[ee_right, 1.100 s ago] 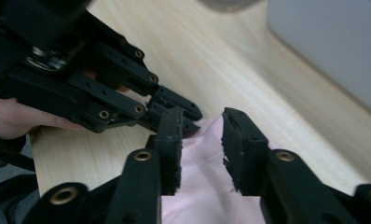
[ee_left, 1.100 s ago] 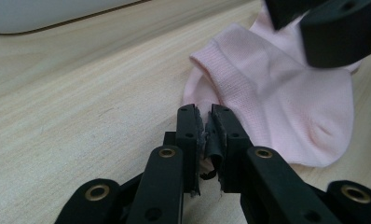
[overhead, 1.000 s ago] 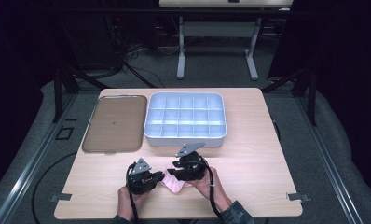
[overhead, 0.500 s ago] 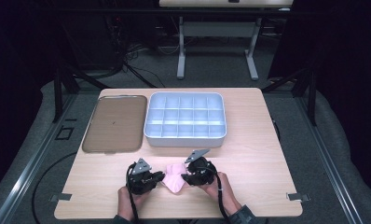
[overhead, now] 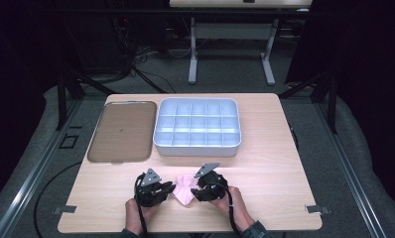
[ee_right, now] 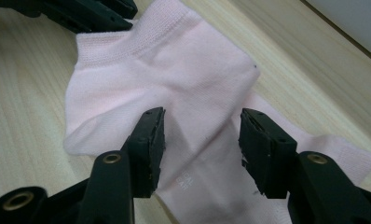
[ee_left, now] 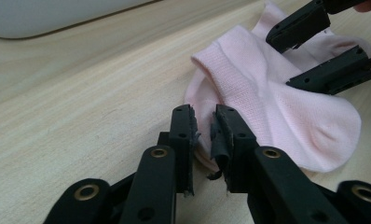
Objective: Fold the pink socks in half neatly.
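pink socks (overhead: pixel 184 188) lie folded on the table's (overhead: pixel 265 163) near edge, between both grippers, long axis running across. left gripper (ee_left: pixel 203 122) sits at their left edge, jaws slightly parted, gripping nothing. right gripper (ee_right: pixel 200 135), just opening, straddles the fabric, equally near.

Pink sock (ee_right: pixel 174 79) of fine ribbed knit cloth, matt pale wood-grain table (ee_left: pixel 81 102), smooth light-grey plastic compartment tray (overhead: pixel 197 128), matt black jaws with frayed pads.
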{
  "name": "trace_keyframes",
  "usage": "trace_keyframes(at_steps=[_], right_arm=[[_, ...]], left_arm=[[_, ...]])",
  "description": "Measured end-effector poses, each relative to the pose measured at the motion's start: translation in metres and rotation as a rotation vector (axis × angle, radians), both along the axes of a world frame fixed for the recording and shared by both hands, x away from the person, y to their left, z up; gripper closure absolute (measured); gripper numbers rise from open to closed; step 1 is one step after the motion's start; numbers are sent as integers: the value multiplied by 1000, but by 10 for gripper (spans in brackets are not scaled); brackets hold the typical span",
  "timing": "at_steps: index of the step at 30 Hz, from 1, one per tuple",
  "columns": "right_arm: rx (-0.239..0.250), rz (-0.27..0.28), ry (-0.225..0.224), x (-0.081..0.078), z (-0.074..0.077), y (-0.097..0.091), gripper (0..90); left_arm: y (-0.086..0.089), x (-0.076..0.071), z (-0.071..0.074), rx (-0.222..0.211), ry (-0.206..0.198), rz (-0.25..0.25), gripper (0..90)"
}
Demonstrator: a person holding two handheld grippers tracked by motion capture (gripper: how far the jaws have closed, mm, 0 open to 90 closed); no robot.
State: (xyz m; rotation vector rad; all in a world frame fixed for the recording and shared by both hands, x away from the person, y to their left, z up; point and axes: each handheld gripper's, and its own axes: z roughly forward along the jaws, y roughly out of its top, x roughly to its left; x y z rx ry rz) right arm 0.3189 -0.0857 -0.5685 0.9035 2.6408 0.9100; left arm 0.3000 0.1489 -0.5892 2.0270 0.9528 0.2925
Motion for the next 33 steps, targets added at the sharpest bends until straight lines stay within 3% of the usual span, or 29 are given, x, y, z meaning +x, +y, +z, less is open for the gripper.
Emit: trace_keyframes(at_steps=[4, 6, 8, 12, 15, 17, 19, 22, 33], right_arm=[[18, -12, 10, 0, -1, -3, 487], [16, -11, 10, 1, -1, -2, 480], [11, -10, 9, 1, -1, -2, 476], [11, -8, 13, 2, -1, -2, 467], [12, -9, 15, 2, -1, -3, 467], [13, -5, 9, 2, -1, -3, 467], [8, 1, 8, 2, -1, -3, 469], [15, 3, 11, 3, -2, -4, 472], [33, 13, 12, 3, -3, -8, 475]], left_arm=[[7, -3, 2, -53, -21, 33, 740], [13, -3, 3, -111, -1, 52, 738], [15, -5, 6, -137, 6, 56, 738], [5, -10, 15, -113, -5, 16, 726], [-8, -9, 16, -46, 28, -31, 683], [-12, -8, 12, 2, 50, -30, 686], [-13, -8, 8, 9, 66, -31, 732], [-12, -10, 8, 20, 51, -34, 858], [-5, -8, 16, 46, 25, -24, 876]])
